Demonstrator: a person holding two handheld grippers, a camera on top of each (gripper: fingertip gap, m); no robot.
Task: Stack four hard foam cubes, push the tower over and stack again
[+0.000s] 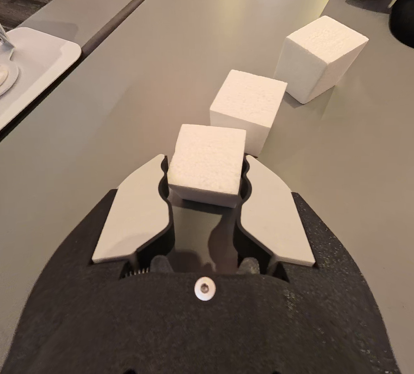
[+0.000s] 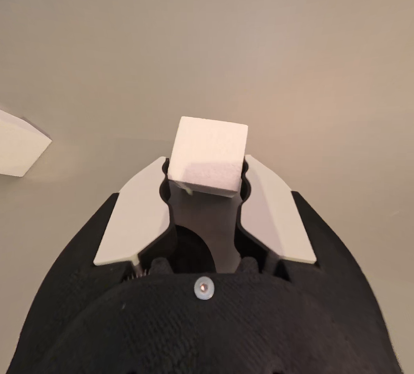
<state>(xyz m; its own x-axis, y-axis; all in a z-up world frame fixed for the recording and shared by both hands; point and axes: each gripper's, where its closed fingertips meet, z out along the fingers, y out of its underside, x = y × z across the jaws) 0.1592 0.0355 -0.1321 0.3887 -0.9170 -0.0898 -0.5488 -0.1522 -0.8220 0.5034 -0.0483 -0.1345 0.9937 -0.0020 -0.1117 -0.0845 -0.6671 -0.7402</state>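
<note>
White foam cube (image 1: 205, 162) clamped in left gripper (image 1: 205, 161), another cube (image 2: 208, 157) clamped in right gripper (image 2: 205, 160), two cubes (image 1: 247, 105) (image 1: 318, 58) loose mid-worktop (image 1: 156, 60), open grey surface around.

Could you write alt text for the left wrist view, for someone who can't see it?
The left tool grips a white foam cube between its two pale fingers, held above a grey table. Two more white foam cubes sit apart on the table beyond it, trailing away to the right; a white tray lies at the left edge.
</note>
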